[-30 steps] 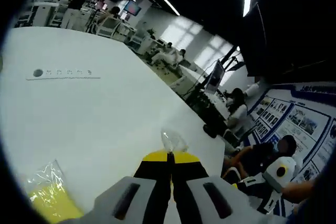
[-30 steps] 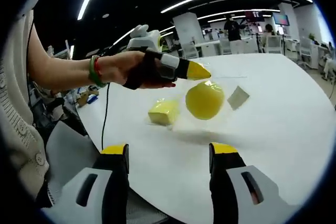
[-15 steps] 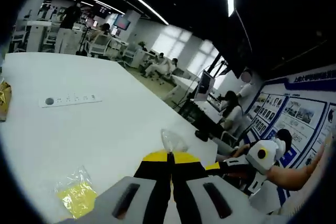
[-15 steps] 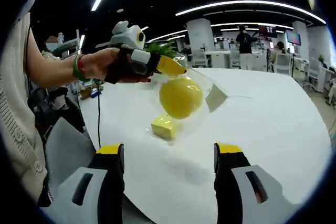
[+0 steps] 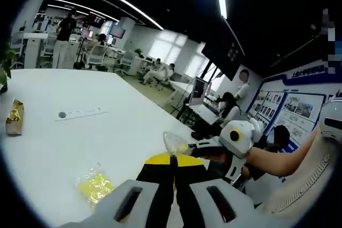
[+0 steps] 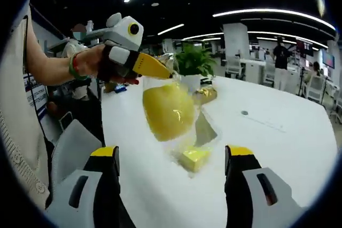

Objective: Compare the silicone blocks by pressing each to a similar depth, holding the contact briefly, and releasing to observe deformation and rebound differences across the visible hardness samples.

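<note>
Currently the left hand-held gripper (image 6: 163, 70) is clenched on the top edge of a clear plastic bag (image 6: 184, 116), and the bag hangs free below its yellow tips, off the white desk (image 6: 278, 148). Inside the bag sits a round yellow silicone ball (image 6: 168, 109), with a small pale square card (image 6: 204, 130) behind it to the right.

- Left gripper view: the left hand-held gripper's (image 5: 172, 157) two jaws meet with no gap; a crumpled bit of the clear plastic bag (image 5: 173, 142) sticks up just past the tips.
- A flat yellow silicone block in a clear wrapper (image 5: 95, 186) lies on the white desk (image 5: 64, 142), left of and near the jaws.
- Right gripper view: the same yellow silicone block in a clear wrapper (image 6: 195, 158) rests on the desk under the hanging bag, ahead of and between the right jaws.
- Right hand-held gripper (image 6: 173, 153) is released, jaws wide apart, nothing between them, low and short of the bag.
- A person's hand (image 6: 101, 62) with a green bracelet (image 6: 73, 63) holds the left tool.
- Farther out from the left hand-held gripper: a gold foil packet (image 5: 14, 117) at the far left of the desk, and a white power strip (image 5: 81, 113) beyond the block.
- A potted green plant (image 6: 195, 68) stands behind the bag.
</note>
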`<state>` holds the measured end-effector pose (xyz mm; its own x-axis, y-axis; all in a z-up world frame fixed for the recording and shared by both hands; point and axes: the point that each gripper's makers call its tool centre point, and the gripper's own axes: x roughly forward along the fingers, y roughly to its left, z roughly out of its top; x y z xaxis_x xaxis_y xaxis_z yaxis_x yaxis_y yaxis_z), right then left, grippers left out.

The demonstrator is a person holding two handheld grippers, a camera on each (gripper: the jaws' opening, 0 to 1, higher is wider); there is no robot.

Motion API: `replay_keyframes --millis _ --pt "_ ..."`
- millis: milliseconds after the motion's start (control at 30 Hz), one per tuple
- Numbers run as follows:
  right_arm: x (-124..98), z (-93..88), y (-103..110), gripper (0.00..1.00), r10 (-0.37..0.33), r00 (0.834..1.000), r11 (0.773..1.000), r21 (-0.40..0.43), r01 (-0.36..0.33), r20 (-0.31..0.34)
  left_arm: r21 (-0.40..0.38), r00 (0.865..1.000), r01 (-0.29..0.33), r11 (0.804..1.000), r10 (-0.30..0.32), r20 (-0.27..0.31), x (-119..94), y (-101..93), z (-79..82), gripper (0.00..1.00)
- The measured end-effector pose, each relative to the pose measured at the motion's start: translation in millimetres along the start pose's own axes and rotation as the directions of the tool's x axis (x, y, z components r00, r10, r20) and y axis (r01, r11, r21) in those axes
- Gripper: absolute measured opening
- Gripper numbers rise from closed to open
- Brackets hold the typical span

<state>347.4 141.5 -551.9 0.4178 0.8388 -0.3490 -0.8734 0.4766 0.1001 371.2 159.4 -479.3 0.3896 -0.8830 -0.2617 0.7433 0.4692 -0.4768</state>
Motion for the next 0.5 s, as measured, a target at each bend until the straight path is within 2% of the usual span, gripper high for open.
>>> replay_keyframes --millis 133,267,500 --pt "19 14.7 10 0.72 0.069 0.997 0.997 -0.021 -0.068 0.026 0.013 1.0 0.014 1.0 -0.014 -0.001 -9 -4.3 -2.4 0.0" --pt "34 17.6 18 0.61 0.132 0.991 0.989 -0.07 -0.132 -0.003 0.034 1.0 0.024 0.999 -0.023 -0.018 -15 -7.8 -4.5 0.0" --pt "46 23.5 28 0.44 0.194 0.981 0.974 -0.117 -0.194 -0.018 0.082 0.999 0.036 0.996 -0.032 -0.044 -18 -10.6 -7.4 0.0"
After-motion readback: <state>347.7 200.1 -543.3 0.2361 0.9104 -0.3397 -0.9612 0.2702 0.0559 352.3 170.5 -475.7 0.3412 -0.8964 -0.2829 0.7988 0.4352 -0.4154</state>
